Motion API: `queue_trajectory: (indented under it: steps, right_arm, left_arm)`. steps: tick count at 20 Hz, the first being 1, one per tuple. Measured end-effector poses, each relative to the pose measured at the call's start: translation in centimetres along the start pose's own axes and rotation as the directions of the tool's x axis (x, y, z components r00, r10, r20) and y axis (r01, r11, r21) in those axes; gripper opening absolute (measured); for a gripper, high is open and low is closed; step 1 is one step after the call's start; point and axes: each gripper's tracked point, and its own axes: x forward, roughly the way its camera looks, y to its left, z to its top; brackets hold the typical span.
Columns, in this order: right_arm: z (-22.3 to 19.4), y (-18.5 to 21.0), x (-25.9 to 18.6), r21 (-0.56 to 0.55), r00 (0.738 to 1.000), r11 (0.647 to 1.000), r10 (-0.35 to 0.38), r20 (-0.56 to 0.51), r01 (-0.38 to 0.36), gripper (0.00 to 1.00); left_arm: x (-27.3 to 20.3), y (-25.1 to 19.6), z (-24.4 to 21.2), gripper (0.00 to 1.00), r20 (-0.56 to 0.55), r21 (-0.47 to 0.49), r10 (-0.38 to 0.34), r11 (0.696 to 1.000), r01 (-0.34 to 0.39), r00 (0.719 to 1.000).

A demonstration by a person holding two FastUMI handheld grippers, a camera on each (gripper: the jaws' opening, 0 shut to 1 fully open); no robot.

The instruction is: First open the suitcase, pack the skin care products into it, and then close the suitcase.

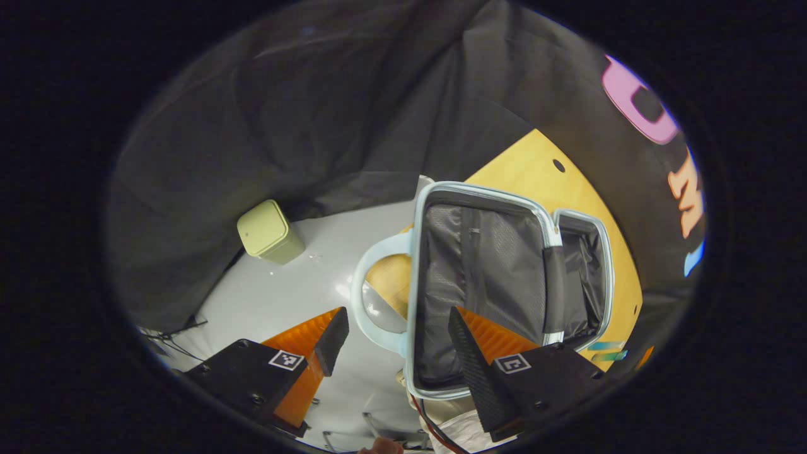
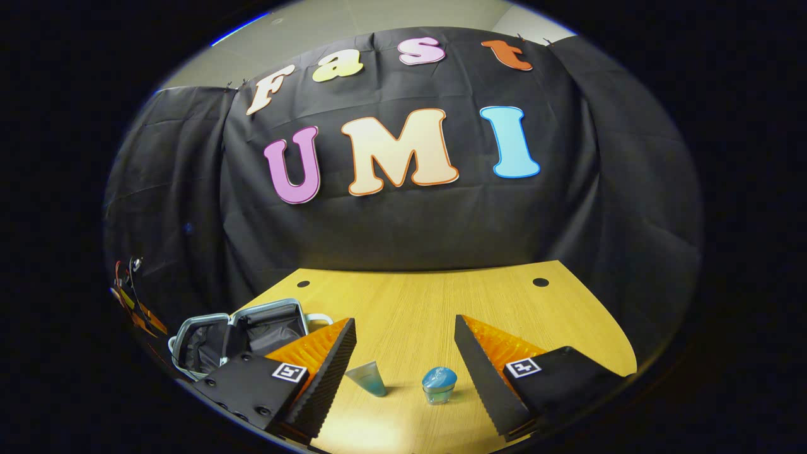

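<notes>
Our jaws stand spread on both sides, pinching nothing. The left gripper (image 1: 397, 340) hangs above the open suitcase (image 1: 485, 284), tilted down at its grey mesh lining and pale blue rim; a green bin (image 1: 270, 232) sits on the floor. The right gripper (image 2: 403, 353) hovers level over the wooden bench (image 2: 435, 302), tube (image 2: 369, 378) and jar (image 2: 439, 384) between its fingers.
</notes>
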Motion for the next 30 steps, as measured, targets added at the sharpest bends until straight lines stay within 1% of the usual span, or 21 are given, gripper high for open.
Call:
queue_trajectory:
  steps: [2,6,8,11,13,14,15,17,18,19,20,21,22,23,24,25,27,28,29,30]
  right_arm:
    - [-0.7,-0.3,0.0,0.004,1.0,1.0,0.005,-0.018,-0.005,0.98]
    - [-1.4,-1.4,-0.1,0.028,0.999,0.999,0.017,-0.043,-0.016,0.98]
    - [-2.0,-2.2,-0.2,0.028,0.998,0.999,0.019,-0.064,-0.017,0.98]
    - [-3.0,-3.0,-0.6,0.046,0.995,0.999,0.028,-0.093,-0.024,0.98]
    - [-3.9,-3.6,-0.9,0.044,0.993,0.999,0.026,-0.113,-0.022,0.98]
    - [-4.4,-3.8,-1.1,0.042,0.992,0.999,0.026,-0.125,-0.021,0.98]
    - [-4.9,-4.1,-1.2,0.043,0.991,0.999,0.026,-0.134,-0.02,0.98]
    - [-5.6,-4.4,-1.4,0.051,0.988,0.998,0.03,-0.153,-0.022,0.98]
    - [-6.1,-4.5,-1.4,0.056,0.986,0.998,0.034,-0.165,-0.025,0.98]
    - [-6.7,-4.7,-1.4,0.06,0.984,0.998,0.038,-0.176,-0.028,0.98]
    - [-7.1,-4.7,-1.4,0.064,0.981,0.997,0.044,-0.188,-0.032,0.95]
    - [-7.7,-4.8,-1.4,0.067,0.978,0.997,0.05,-0.201,-0.038,0.98]
    - [-8.2,-4.8,-1.3,0.071,0.976,0.997,0.057,-0.212,-0.043,0.98]
    - [-8.5,-4.8,-1.3,0.073,0.973,0.996,0.064,-0.221,-0.049,0.98]
    - [-8.7,-4.8,-1.2,0.071,0.971,0.996,0.069,-0.227,-0.054,0.95]
    - [-9.0,-4.8,-1.1,0.068,0.97,0.996,0.075,-0.233,-0.06,0.98]
    - [-9.7,-4.9,-0.9,0.064,0.966,0.995,0.088,-0.244,-0.075,0.98]
    - [-10.1,-4.9,-0.8,0.062,0.963,0.995,0.095,-0.252,-0.082,0.95]
    - [-10.6,-5.1,-0.7,0.06,0.959,0.994,0.102,-0.264,-0.089,0.98]
    - [-11.1,-5.2,-0.6,0.058,0.955,0.994,0.109,-0.276,-0.096,0.95]
  left_arm:
    - [-1.4,-2.6,-0.6,0.94,0.004,0.074,-0.014,0.997,0.014,1.0]
    - [-3.2,-10.1,-3.6,0.94,-0.032,0.16,-0.115,0.98,0.119,0.993]
    - [-3.6,-13.7,-5.6,0.94,-0.046,0.226,-0.155,0.961,0.161,0.987]
    - [-3.7,-18.3,-8.2,0.94,-0.077,0.309,-0.188,0.929,0.203,0.979]
    - [-3.6,-21.2,-10.5,0.94,-0.114,0.336,-0.218,0.91,0.244,0.969]
    - [-3.7,-22.6,-11.5,0.99,-0.131,0.346,-0.235,0.9,0.267,0.963]
    - [-3.8,-24.1,-12.5,0.94,-0.151,0.355,-0.251,0.889,0.289,0.956]
    - [-3.9,-26.6,-14.5,0.94,-0.181,0.38,-0.27,0.868,0.32,0.946]
    - [-3.8,-27.7,-15.4,0.94,-0.192,0.4,-0.271,0.856,0.327,0.943]
    - [-3.6,-28.7,-16.1,0.94,-0.2,0.434,-0.27,0.838,0.332,0.942]
    - [-3.5,-29.8,-16.9,0.94,-0.205,0.473,-0.27,0.814,0.336,0.941]
    - [-3.4,-30.8,-17.5,0.94,-0.213,0.512,-0.269,0.788,0.342,0.939]
    - [-3.2,-31.7,-18.1,0.94,-0.22,0.544,-0.265,0.766,0.344,0.939]
    - [-3.2,-32.6,-18.8,0.94,-0.231,0.566,-0.266,0.746,0.352,0.936]
    - [-3.2,-33.6,-19.4,0.94,-0.24,0.582,-0.27,0.729,0.361,0.933]
    - [-3.3,-34.7,-20.0,0.94,-0.248,0.591,-0.28,0.715,0.374,0.927]
    - [-3.1,-37.0,-21.1,0.94,-0.251,0.601,-0.303,0.696,0.394,0.919]
    - [-3.1,-38.6,-21.3,0.94,-0.232,0.607,-0.334,0.684,0.404,0.914]
    - [-3.1,-40.3,-21.7,0.94,-0.212,0.612,-0.368,0.672,0.416,0.905]
    - [-3.2,-42.2,-22.3,0.94,-0.187,0.618,-0.409,0.658,0.43,0.893]
